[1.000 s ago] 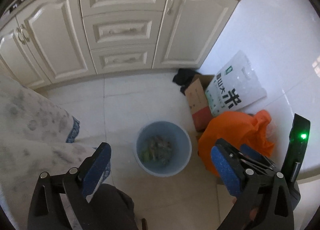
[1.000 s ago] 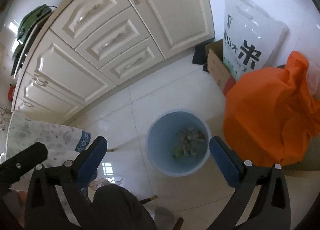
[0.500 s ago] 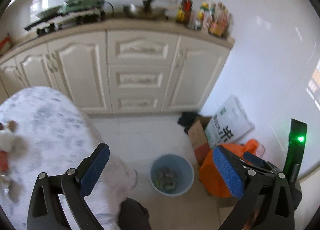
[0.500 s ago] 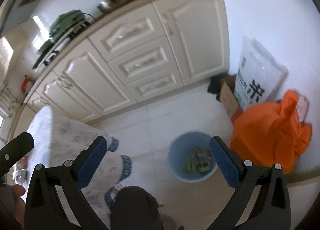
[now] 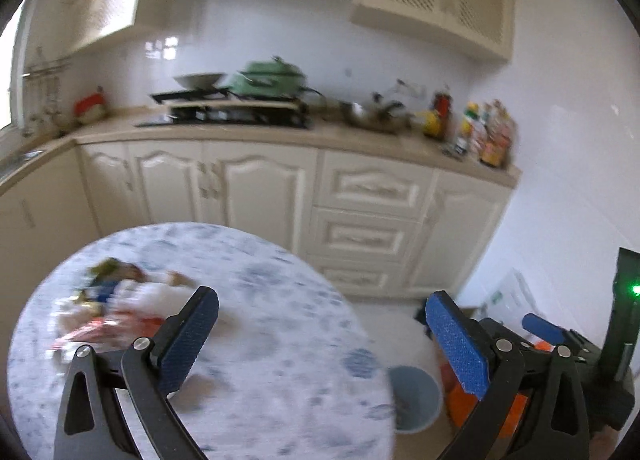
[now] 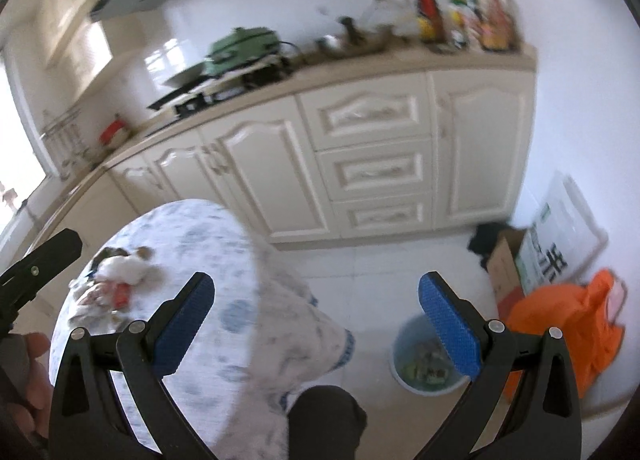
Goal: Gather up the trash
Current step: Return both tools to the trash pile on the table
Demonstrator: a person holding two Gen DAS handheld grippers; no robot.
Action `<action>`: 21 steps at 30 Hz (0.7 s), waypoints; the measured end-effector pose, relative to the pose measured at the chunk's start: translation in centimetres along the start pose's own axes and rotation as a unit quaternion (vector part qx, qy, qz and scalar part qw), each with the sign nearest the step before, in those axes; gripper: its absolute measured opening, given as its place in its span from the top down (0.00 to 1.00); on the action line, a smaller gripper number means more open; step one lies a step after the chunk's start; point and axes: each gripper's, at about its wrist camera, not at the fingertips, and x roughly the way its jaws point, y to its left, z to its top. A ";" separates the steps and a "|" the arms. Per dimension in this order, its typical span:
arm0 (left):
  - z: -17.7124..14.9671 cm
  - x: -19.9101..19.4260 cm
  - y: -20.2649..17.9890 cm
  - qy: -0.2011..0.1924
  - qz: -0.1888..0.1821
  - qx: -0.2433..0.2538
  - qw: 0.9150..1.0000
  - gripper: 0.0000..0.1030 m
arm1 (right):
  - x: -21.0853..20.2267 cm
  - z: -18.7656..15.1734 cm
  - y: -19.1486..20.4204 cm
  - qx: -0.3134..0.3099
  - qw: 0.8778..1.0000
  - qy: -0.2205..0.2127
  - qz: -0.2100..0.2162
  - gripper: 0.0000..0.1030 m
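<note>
Left gripper (image 5: 320,330) jaws are standing spread wide, gripping nothing, hanging over the round surface (image 5: 280,360) with the blue-patterned cloth. Right gripper (image 6: 316,320) jaws are likewise gaping, empty, sitting above the cloth's edge and the floor. Trash (image 5: 108,316) is lying in a blurred heap of wrappers and white scraps on the far left part of the surface. Blue bin (image 6: 404,364) is standing on the floor right of the surface, holding some scraps, just beside an orange bag (image 6: 560,320). Cream cabinets (image 6: 372,155) are running behind.
</note>
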 end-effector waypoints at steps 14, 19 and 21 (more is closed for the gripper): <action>-7.2 -10.3 4.1 -0.086 0.115 -0.043 0.989 0.01 | -2.9 0.2 14.3 -0.100 0.990 -0.064 0.079 0.00; -9.2 -12.7 5.1 -0.100 0.139 -0.061 0.983 0.01 | -3.4 -0.3 17.6 -0.128 0.984 -0.073 0.104 0.00; -10.1 -14.0 5.5 -0.104 0.152 -0.066 0.981 0.01 | -3.6 -0.6 18.9 -0.140 0.980 -0.073 0.118 0.00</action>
